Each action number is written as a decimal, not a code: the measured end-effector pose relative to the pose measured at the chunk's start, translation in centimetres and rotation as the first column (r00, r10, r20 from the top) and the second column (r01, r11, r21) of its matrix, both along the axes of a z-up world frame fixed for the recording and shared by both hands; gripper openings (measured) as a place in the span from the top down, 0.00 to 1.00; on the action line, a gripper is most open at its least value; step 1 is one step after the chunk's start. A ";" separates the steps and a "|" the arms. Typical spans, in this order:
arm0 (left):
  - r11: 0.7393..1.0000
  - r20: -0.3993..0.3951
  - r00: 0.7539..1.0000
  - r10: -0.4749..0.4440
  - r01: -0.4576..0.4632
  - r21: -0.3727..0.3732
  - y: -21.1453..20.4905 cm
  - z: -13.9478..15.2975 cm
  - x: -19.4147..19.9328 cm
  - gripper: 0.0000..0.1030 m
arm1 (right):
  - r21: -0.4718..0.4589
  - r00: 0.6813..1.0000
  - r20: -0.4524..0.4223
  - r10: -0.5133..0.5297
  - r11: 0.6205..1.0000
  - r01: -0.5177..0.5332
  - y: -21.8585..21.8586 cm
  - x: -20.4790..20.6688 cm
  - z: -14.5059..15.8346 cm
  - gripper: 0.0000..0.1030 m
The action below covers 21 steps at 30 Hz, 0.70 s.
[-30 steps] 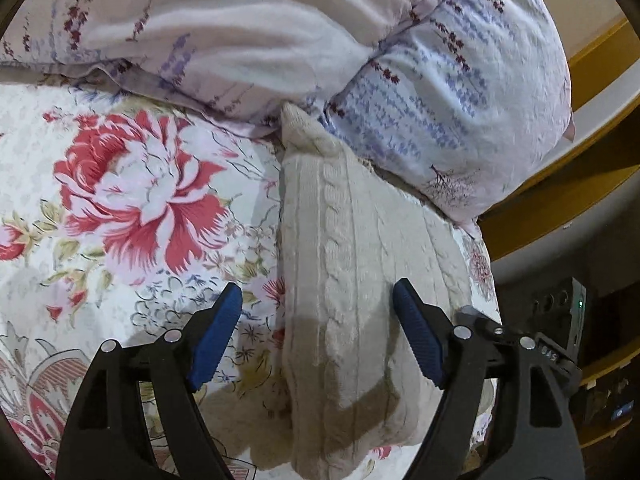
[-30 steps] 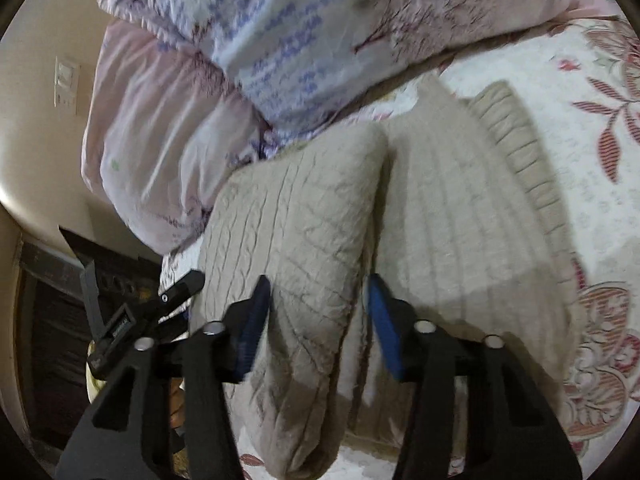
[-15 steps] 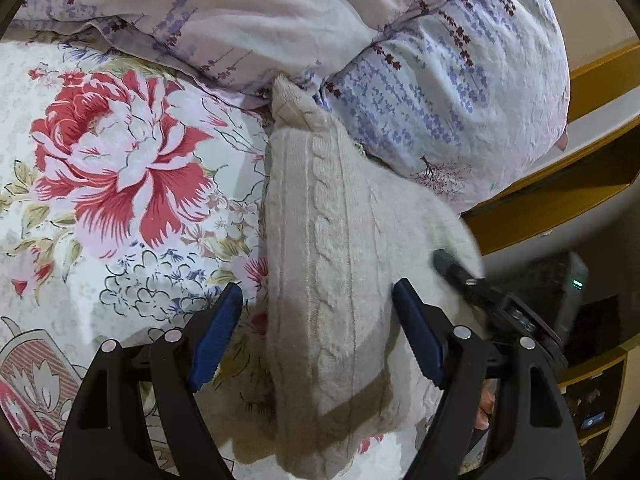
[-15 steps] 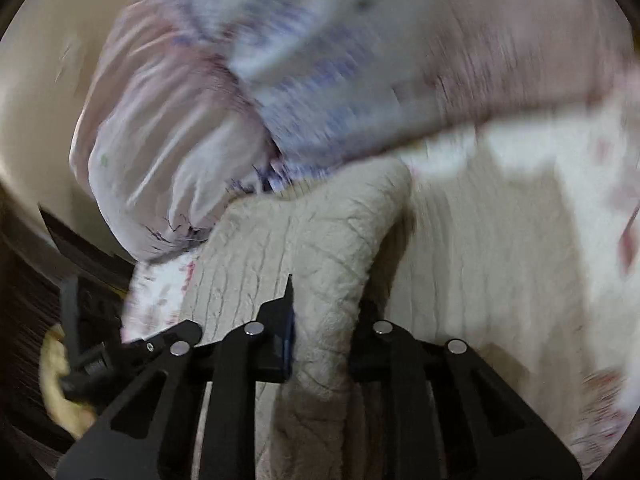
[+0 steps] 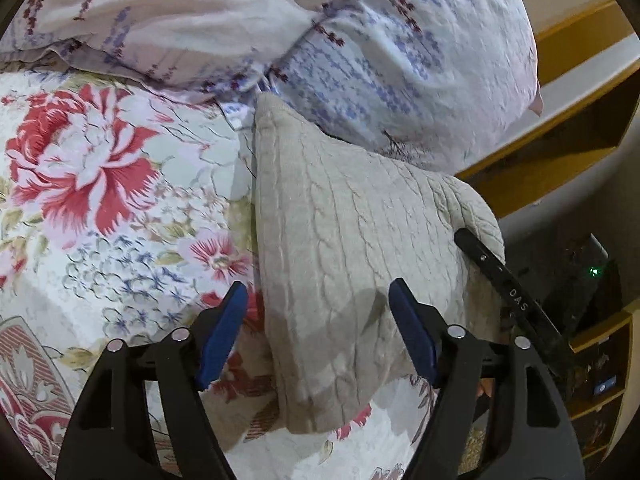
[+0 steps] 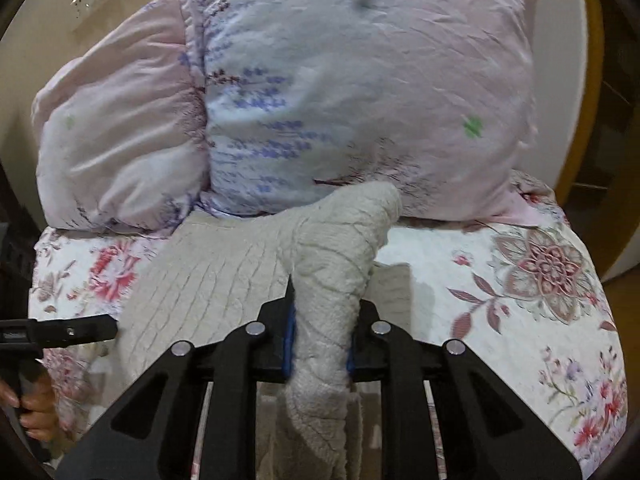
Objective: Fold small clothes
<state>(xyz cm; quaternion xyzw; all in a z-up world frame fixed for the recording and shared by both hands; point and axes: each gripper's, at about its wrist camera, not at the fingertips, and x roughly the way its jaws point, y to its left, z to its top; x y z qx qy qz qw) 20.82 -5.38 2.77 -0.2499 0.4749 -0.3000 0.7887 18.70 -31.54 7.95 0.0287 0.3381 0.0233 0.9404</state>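
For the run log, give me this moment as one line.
task: fold small clothes | right gripper: shut on beige cable-knit sweater edge, lifted | left gripper: open over sweater | surface: floral bedspread

The left gripper (image 5: pixel 316 332) hung with its blue-padded fingers (image 5: pixel 218 334) spread wide, nothing pinched between them. The right gripper (image 6: pixel 320 330) was clamped tight on a raised fold of the cream knitted garment (image 6: pixel 336 264). In the right wrist view, the person's left hand (image 6: pixel 34 412) gripped its tool's handle.
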 end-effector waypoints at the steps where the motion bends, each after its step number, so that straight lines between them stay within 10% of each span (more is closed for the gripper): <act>1: 1.000 0.002 1.000 -0.004 0.004 0.003 -0.1 0.0 -0.1 0.30 | -0.004 1.000 0.022 -0.008 1.000 0.008 -0.3 -0.4 0.2 0.83; 12: 0.997 0.010 0.998 -0.064 0.064 0.039 -1.8 -0.2 -0.7 0.32 | 0.129 0.995 -0.084 -0.058 0.989 0.069 -4.2 -0.4 -3.3 0.82; 21: 0.996 0.021 0.996 -0.082 0.081 0.027 -1.4 0.6 -1.5 0.32 | 0.360 0.985 -0.151 -0.088 0.923 0.138 -8.4 -2.2 -4.2 0.44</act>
